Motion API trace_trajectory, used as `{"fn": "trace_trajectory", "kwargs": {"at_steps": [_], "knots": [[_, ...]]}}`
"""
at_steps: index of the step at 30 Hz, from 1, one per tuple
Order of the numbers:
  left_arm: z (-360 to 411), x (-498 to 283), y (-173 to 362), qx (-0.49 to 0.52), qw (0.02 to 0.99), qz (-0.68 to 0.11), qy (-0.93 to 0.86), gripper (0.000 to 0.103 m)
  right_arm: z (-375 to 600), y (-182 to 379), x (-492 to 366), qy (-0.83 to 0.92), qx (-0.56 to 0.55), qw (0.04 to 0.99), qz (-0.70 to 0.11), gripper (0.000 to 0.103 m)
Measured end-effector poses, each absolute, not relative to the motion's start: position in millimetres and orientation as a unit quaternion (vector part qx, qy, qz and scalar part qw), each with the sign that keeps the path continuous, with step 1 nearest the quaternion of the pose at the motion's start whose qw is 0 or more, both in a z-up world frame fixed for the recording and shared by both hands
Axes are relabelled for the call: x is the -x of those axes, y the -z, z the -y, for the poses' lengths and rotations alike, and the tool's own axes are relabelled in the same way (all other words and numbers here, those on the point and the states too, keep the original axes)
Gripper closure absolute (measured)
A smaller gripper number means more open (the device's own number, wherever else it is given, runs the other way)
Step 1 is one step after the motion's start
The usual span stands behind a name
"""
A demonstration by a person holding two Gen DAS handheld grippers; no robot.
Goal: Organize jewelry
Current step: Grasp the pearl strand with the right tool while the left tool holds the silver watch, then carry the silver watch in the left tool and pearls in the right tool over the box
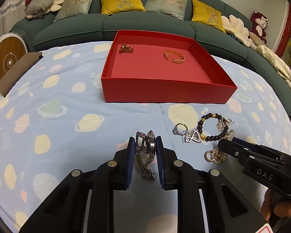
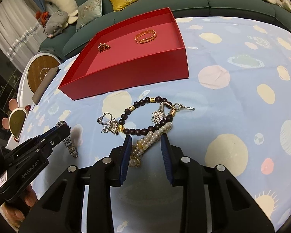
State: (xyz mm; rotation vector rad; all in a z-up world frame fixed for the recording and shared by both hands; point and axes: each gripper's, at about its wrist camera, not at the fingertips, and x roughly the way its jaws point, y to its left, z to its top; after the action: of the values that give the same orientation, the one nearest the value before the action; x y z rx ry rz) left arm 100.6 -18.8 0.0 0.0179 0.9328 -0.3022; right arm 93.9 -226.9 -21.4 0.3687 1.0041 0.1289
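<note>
The left gripper (image 1: 145, 145) reaches low and level over the blue planet-print tablecloth (image 1: 67, 116), its blue pads pressed against both sides of a silver metal-link watch (image 1: 146, 155); the strap hangs down between the fingers toward the cloth. In the right wrist view it enters from 8 o'clock, with the watch band (image 2: 69, 145) showing beneath its tip.

The right gripper (image 2: 146, 141) points forward over the cloth with its jaws spread apart, straddling a pearl bracelet (image 2: 153, 136) that lies on the cloth; whether the pads touch it I cannot tell.

At 12 o'clock of the right gripper lies a dark bead bracelet (image 2: 145, 114), with silver earrings (image 2: 164, 110) across it and a silver ring (image 2: 103, 118) at 10 o'clock.

The red box (image 1: 164, 91) sits at 12 o'clock of the left gripper, holding a gold bangle (image 1: 174, 57) and a small gold piece (image 1: 126, 49).
</note>
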Motion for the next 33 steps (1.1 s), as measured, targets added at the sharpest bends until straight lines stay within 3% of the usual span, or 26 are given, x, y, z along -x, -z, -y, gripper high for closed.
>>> {"fn": "trace_trajectory", "kwargs": {"at_steps": [5, 12, 33], "knots": [[19.5, -100.3, 0.3, -0.009, 0.882, -0.448, 0.144, 0.085, 226.1, 21.0, -93.2, -0.067, -0.173, 0.859, -0.477, 0.085], [20.1, -100.9, 0.9, -0.01, 0.882, -0.448, 0.146, 0.085, 225.6, 17.6, -88.6, -0.067, -0.159, 0.865, -0.472, 0.093], [21.5, -98.0, -17.6, -0.002, 0.889, -0.429, 0.158, 0.086, 230.1, -26.2, -72.1, -0.07, -0.109, 0.903, -0.41, 0.094]]}}
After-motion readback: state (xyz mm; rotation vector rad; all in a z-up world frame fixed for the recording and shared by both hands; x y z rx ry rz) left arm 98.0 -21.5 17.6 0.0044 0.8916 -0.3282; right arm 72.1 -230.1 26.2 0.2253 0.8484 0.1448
